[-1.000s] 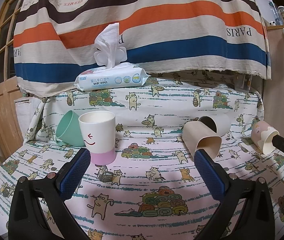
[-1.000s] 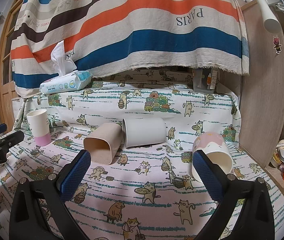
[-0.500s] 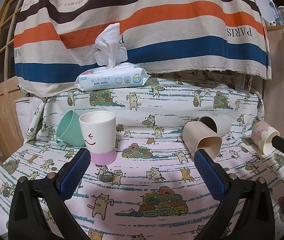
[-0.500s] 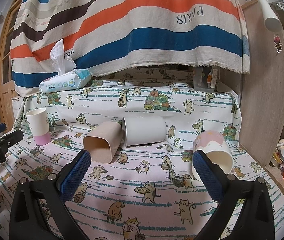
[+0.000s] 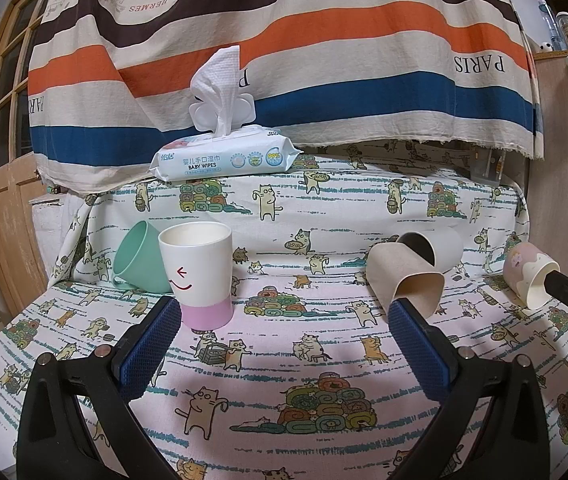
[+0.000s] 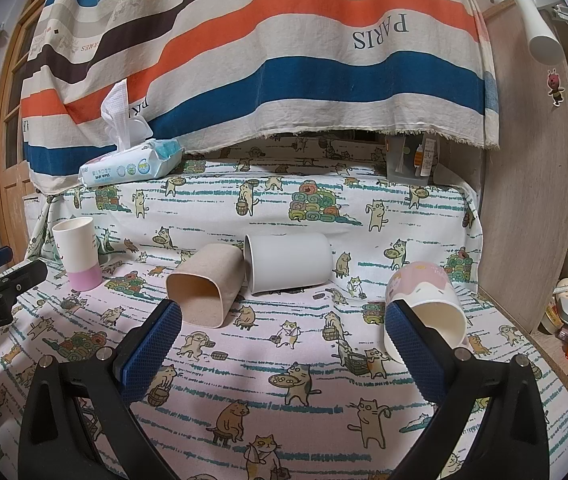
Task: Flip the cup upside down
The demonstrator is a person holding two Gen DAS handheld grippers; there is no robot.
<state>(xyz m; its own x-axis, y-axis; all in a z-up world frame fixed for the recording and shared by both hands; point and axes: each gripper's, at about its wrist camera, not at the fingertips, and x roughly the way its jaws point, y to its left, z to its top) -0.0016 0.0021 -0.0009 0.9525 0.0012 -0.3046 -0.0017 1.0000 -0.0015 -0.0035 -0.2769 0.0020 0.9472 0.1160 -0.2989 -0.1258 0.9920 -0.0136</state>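
A cat-print cloth [image 5: 284,360] covers the tabletop. Both grippers hover with jaws spread wide, empty: left gripper [image 5: 284,344], right gripper [image 6: 284,344]. A white-and-pink smiley cup [image 5: 197,276] stands upright, far left; a beige cup [image 6: 203,290] and a white cup [image 6: 288,262] lie centre; a pink cup [image 6: 428,312] lies right.

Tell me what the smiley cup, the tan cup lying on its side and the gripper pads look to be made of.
Smiley cup: probably glazed ceramic or glossy plastic; smooth white wall with soft sheen, pink base.
Tan cup: matte, faintly speckled surface, likely a fibre-filled plastic, thin wall, rounded-square mouth.
Pads of the left hand-held gripper: blue, with a fine gridded texture, apparently rubber, on black plastic-looking arms.
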